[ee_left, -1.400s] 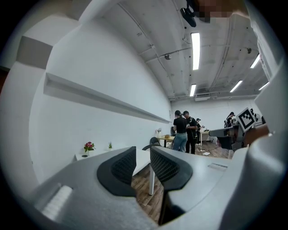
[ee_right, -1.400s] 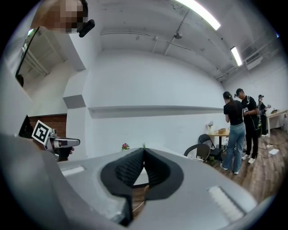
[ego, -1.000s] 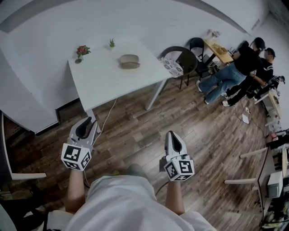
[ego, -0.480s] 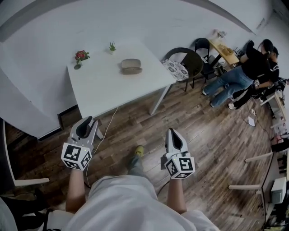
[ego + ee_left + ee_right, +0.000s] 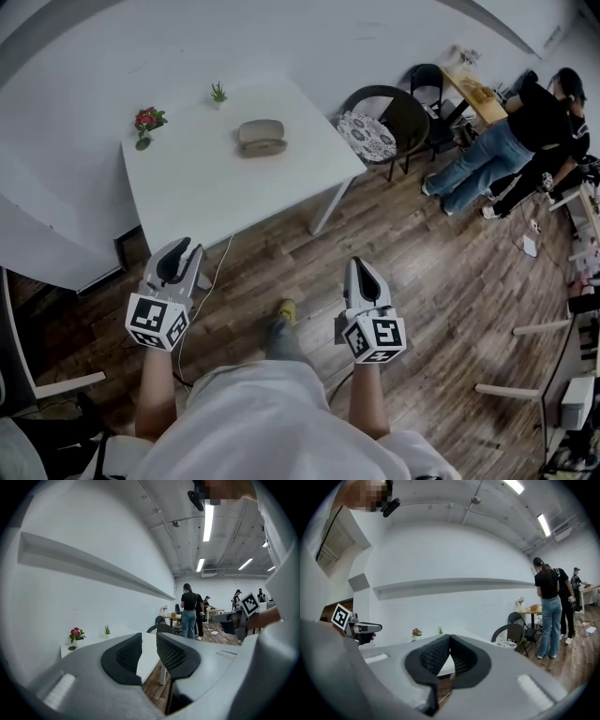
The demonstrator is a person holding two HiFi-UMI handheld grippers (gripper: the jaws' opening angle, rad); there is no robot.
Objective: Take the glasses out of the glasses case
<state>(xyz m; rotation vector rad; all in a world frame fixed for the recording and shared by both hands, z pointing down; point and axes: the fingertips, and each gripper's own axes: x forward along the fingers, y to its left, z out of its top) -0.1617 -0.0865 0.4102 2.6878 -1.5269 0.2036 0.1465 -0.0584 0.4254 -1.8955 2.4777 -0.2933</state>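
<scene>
Head view: the task is only at the approach (my reading, since everything lies well apart). The closed case (image 5: 262,137) sits on the table (image 5: 206,192) toward its far edge, right of a plant (image 5: 218,92) and the flowers (image 5: 146,120) at the far left corner. The left tongs (image 5: 178,255) and right tongs (image 5: 362,272) hang over the floor, short of the near edge. The lid is down, so what the case holds cannot be seen. Left gripper view: the jaws stand slightly apart with nothing between them, only the table beyond. Right gripper view: the jaws are clenched tip to tip on nothing. Next, I judge, the person must reach the table, steady the case with one pair and raise the lid with the other.
</scene>
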